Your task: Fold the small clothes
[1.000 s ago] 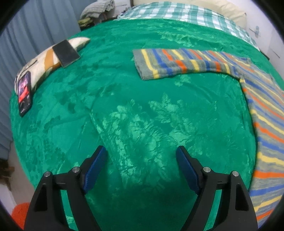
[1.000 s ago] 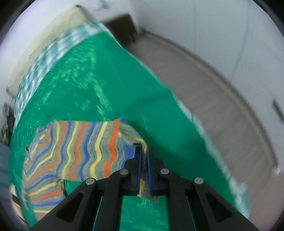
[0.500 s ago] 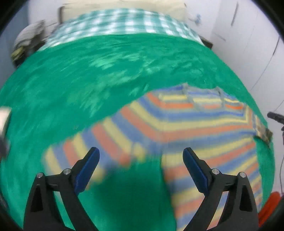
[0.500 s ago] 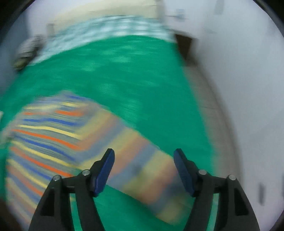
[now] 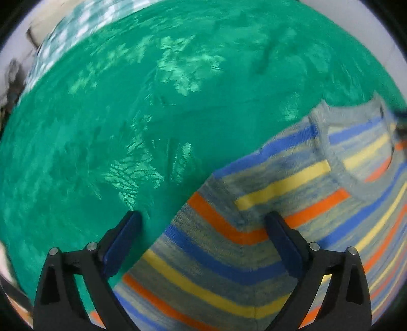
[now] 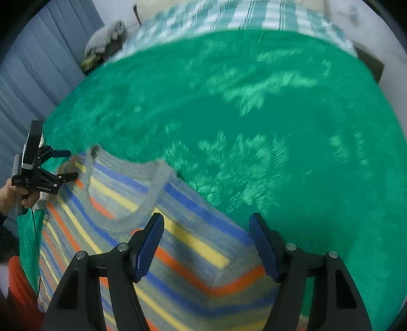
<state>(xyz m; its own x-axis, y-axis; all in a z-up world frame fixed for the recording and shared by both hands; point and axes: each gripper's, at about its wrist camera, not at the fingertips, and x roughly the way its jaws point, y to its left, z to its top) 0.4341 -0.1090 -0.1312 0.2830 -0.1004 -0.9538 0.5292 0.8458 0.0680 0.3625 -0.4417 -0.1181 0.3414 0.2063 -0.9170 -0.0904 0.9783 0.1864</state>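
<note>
A striped knit sweater, grey with blue, yellow and orange bands, lies flat on the green bedspread. Its grey neckline faces the far end of the bed. My left gripper is open above one shoulder, one pad over the spread and the other over the knit. Above the other shoulder of the sweater my right gripper hangs open. Nothing is pinched in either. The right wrist view also shows the left gripper in a hand at the far left, beside the collar.
A green-and-white checked blanket covers the head of the bed. A pile of clothes sits at its corner by a blue curtain. Something orange lies off the bed's near left edge. A white wall runs along the right.
My right gripper let go of the sweater's edge and opened. Both grippers swung across the bed and rolled, and now hang over the shoulders near the neckline.
</note>
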